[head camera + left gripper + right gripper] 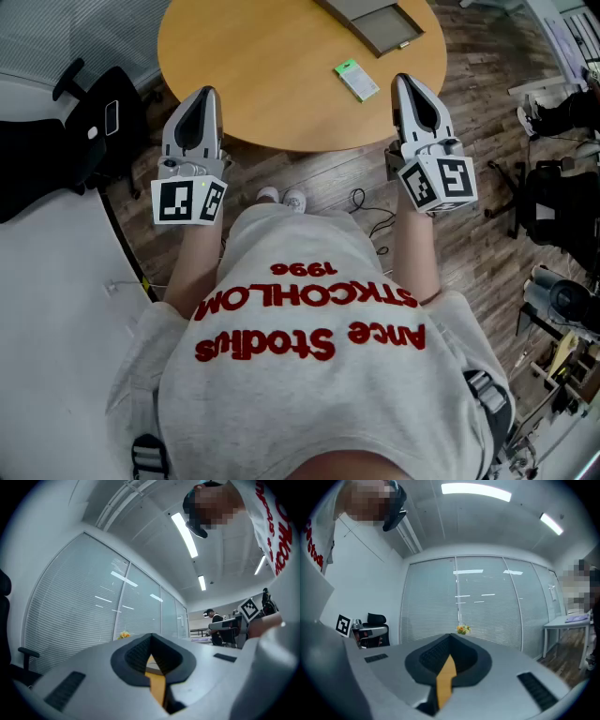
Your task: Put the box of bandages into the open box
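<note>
The box of bandages (pixel 356 80), small, green and white, lies flat near the round wooden table's (pixel 272 66) right front edge. The open box (pixel 380 23), grey and shallow, sits further back at the table's far side. My right gripper (pixel 402 81) is held level at the table's edge, just right of the bandage box, jaws shut and empty. My left gripper (pixel 208 92) hovers at the table's left front edge, also shut with nothing in it. Both gripper views look over the closed jaws towards window blinds; left gripper (pixel 151 637), right gripper (pixel 450 637).
A black office chair (pixel 98 122) stands left of the table. Cables (pixel 364 202) trail over the wooden floor under the table's edge. More black chairs and gear (pixel 553 202) crowd the right side. The person's white shoes (pixel 281 197) show below the table.
</note>
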A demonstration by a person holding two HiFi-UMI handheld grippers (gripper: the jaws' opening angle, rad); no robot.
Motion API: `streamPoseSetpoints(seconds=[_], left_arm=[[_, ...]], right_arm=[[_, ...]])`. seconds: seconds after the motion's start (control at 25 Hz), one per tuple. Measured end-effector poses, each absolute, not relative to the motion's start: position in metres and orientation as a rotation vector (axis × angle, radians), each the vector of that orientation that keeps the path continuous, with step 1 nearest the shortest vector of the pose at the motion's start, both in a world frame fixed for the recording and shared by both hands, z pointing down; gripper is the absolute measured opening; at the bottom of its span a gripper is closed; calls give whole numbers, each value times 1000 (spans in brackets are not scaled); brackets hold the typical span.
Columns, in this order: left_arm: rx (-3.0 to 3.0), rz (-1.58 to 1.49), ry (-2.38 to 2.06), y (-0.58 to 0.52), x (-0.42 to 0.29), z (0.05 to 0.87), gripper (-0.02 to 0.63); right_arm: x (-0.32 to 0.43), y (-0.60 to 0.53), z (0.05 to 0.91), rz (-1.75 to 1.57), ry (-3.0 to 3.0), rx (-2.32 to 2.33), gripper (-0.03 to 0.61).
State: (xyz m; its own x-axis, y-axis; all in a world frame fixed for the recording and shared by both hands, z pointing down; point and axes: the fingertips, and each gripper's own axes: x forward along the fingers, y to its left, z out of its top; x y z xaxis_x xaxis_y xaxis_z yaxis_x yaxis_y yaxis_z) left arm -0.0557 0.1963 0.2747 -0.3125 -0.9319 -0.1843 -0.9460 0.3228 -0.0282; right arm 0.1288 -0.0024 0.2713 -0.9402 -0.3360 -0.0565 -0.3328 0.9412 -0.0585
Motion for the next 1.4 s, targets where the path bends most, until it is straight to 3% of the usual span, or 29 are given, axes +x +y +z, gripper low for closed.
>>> streamPoseSetpoints(seconds=[0.84, 1.4], left_arm=[[-1771, 108, 2398, 177, -62, 271, 0], [-1913, 155, 2294, 94, -112, 258, 0]], right_arm=[[130, -7, 262, -180, 2961, -502, 6], [99, -61, 235, -104, 2916, -670, 6]])
